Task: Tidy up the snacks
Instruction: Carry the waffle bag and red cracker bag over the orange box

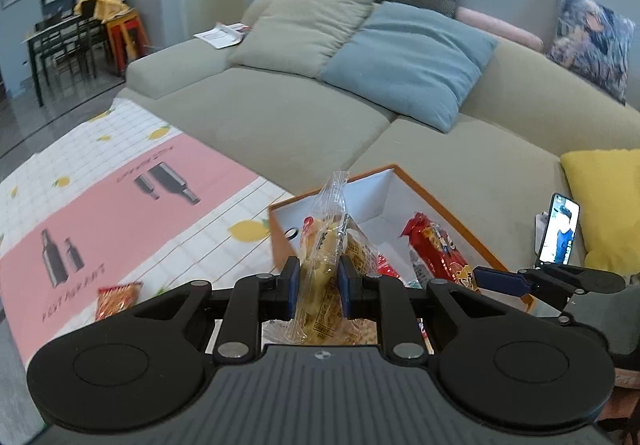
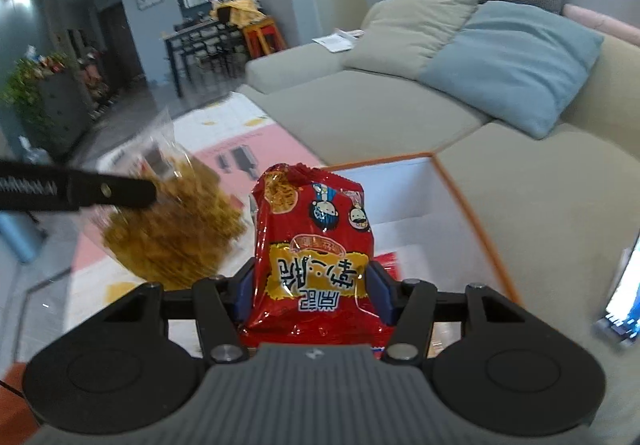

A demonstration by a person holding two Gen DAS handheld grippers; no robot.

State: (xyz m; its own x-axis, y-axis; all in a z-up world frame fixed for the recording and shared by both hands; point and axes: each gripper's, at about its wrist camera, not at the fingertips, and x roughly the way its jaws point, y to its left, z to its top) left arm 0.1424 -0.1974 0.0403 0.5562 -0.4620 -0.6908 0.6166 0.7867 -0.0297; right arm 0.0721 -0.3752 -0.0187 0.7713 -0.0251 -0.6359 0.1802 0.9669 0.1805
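Observation:
My left gripper [image 1: 319, 287] is shut on a clear bag of yellow snacks [image 1: 328, 245], held above the near left edge of an orange-rimmed white box [image 1: 404, 183]. The same bag shows blurred in the right wrist view [image 2: 172, 233], with the left gripper's finger [image 2: 108, 191] across it. My right gripper [image 2: 316, 293] is shut on a red snack packet [image 2: 316, 241], held over the box [image 2: 460, 185]; that packet also shows in the left wrist view [image 1: 438, 249], with the right gripper [image 1: 500, 279] at its lower end. Other red packets lie inside the box [image 1: 386, 265].
The box stands on a mat with pink panels and lemon prints [image 1: 132, 197], in front of a grey-green sofa [image 1: 280, 113] with cushions. A small red packet [image 1: 118, 299] lies on the mat at left. A phone [image 1: 558, 231] stands propped at right. A dining table [image 1: 60, 33] stands far left.

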